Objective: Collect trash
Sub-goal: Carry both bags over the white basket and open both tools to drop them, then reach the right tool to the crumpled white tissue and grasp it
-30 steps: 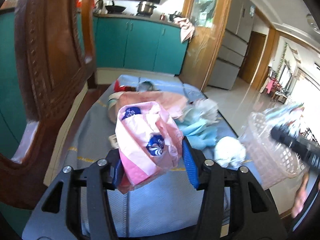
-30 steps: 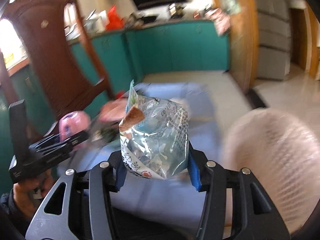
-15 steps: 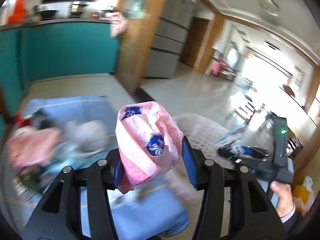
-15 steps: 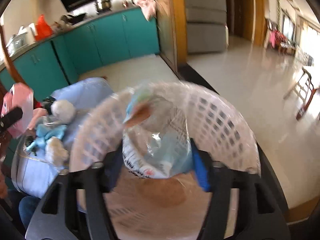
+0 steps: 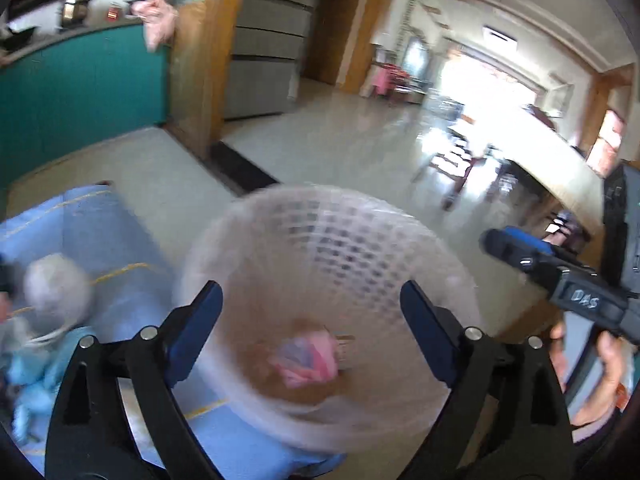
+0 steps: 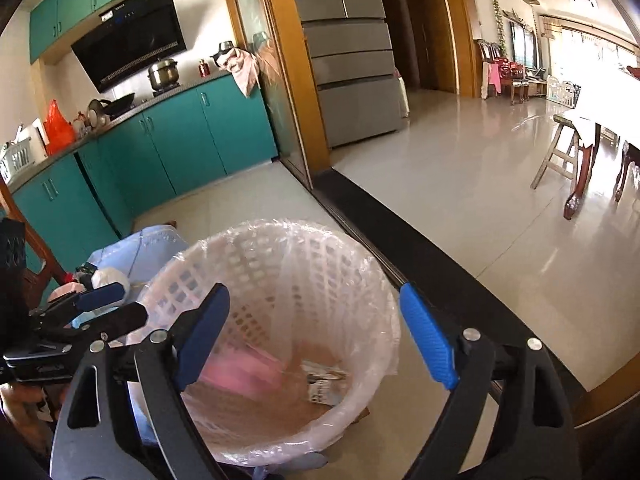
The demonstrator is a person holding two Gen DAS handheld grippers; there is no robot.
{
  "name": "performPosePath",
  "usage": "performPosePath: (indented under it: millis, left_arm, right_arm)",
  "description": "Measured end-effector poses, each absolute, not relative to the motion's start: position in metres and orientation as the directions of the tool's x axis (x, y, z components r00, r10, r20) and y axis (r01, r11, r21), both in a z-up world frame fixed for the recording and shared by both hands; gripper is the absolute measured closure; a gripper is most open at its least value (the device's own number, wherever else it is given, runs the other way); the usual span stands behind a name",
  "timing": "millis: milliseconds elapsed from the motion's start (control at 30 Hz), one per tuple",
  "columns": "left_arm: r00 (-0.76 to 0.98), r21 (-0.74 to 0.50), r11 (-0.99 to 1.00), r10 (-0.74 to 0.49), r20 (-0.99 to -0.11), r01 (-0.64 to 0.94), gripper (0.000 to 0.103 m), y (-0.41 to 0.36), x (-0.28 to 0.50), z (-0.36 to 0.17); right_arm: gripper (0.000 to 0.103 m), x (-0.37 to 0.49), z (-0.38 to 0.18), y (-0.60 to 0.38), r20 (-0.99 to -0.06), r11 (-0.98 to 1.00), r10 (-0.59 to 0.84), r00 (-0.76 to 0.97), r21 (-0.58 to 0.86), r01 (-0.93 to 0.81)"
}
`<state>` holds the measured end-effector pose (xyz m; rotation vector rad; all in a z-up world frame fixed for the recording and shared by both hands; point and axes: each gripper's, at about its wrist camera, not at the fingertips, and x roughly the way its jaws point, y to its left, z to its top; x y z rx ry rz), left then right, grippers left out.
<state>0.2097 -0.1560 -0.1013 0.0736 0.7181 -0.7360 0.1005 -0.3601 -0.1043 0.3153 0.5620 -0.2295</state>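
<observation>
So the blue-covered table [image 5: 104, 240] is the big thing here, and the bag-lined white mesh wastebasket [image 6: 360, 280] sits at its right end, right by the edge. Both tongs hang over the bin mouth with jaws spread wide and nothing in them: left gripper [image 5: 312, 332], right gripper [image 6: 316, 332]. The pink wrapper [image 5: 312, 360] and a printed clear packet [image 6: 324, 384] lie on the basket floor. More trash, like the white crumpled ball [image 5: 56, 292], is toward the table's left end. My take: lift straight up clear of the rim before swinging back, so the liner doesn't snag and tip the basket off the edge.
</observation>
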Motion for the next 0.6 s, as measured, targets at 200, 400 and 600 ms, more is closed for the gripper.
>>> performPosePath:
  millis: [200,400,600]
  left_arm:
    - [0.725,-0.024,0.893,-0.380,-0.574,0.449,0.013,-0.062,0.193,-0.092]
    - [0.856,0.231,0.960,-0.017,-0.516,0.158,0.013,0.010,0.192,-0.103]
    - [0.872,0.162,0.987,0.063,-0.486,0.019,0.017,0.059,0.193,-0.108]
  right_arm:
    - [0.018,0.106,-0.093,-0.316,-0.488,0.962,0.011,0.873,0.242,0.124]
    - [0.018,0.138,-0.085,-0.231,-0.493,0.983,0.157,0.856,0.160,-0.087]
    - [0.018,0.167,-0.100,-0.151,-0.568,0.976,0.213,0.795,0.079,-0.205]
